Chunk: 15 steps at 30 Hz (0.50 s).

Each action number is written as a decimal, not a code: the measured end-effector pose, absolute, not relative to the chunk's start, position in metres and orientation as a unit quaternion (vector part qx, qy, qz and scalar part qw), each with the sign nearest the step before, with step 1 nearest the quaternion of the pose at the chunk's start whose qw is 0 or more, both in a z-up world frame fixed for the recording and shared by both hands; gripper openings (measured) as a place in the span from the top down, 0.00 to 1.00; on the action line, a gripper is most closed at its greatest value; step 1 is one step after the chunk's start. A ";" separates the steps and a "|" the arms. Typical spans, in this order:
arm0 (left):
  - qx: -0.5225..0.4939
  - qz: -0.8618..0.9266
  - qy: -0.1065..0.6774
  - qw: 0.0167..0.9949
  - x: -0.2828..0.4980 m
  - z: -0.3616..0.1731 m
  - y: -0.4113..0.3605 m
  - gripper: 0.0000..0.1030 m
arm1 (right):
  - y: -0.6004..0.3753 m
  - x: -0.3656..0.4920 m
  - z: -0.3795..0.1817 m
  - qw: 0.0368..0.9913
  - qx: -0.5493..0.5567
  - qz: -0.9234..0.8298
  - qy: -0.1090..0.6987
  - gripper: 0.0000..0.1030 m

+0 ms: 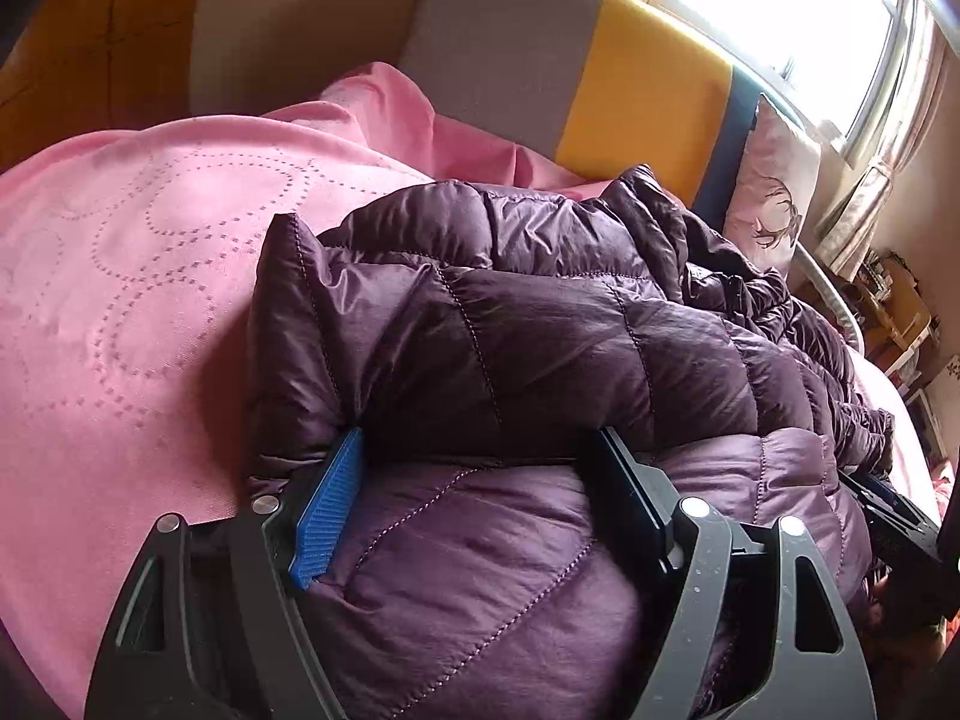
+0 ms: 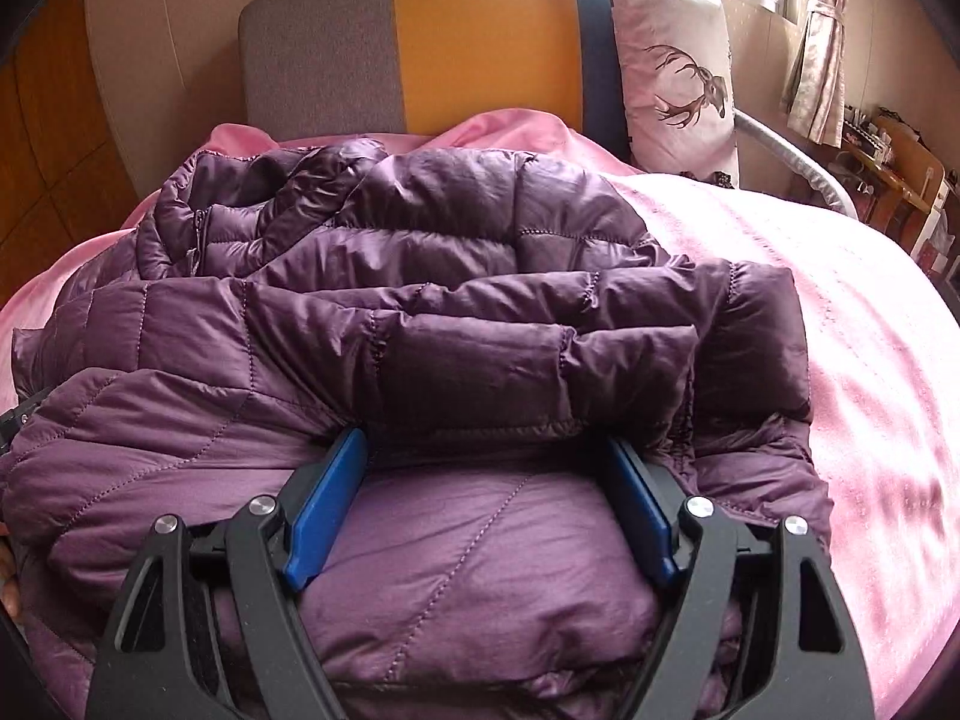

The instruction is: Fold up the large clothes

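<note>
A dark purple quilted puffer jacket [image 1: 540, 330] [image 2: 480, 360] lies bunched on a pink bed cover [image 1: 120, 300] [image 2: 870, 330], with a folded layer and a sleeve across its middle. My left gripper [image 1: 480, 438] stands wide over the jacket's near left part, tips tucked against the edge of the folded layer; puffy fabric fills the gap but is not squeezed. My right gripper [image 2: 486, 438] stands just as wide over the near right part, its tips under the sleeve's edge. Neither pair of blue pads [image 1: 327, 510] [image 2: 324, 510] visibly pinches the cloth.
A grey, yellow and navy headboard [image 1: 648, 90] [image 2: 480, 30] stands behind the bed. A deer-print pillow [image 1: 774, 180] [image 2: 672, 72] leans on it. A bright curtained window [image 1: 780, 0] and a cluttered wooden desk [image 2: 888, 156] are at the right, wooden panelling [image 1: 72, 30] at the left.
</note>
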<state>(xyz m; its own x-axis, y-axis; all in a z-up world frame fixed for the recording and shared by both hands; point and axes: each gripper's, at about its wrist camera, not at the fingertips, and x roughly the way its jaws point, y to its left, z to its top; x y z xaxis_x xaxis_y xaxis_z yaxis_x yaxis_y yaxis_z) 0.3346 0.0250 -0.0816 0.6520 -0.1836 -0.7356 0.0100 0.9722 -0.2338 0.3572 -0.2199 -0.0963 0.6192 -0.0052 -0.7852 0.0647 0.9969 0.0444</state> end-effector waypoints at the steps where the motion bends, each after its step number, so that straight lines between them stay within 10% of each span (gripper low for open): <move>1: -0.101 -0.052 0.414 0.903 0.335 -0.081 0.024 0.26 | -0.220 0.358 -0.097 0.899 0.033 -0.020 0.436 0.25; 15: -0.020 -0.085 0.366 0.926 0.300 -0.018 -0.039 0.15 | -0.170 0.350 -0.034 0.922 0.010 0.043 0.384 0.11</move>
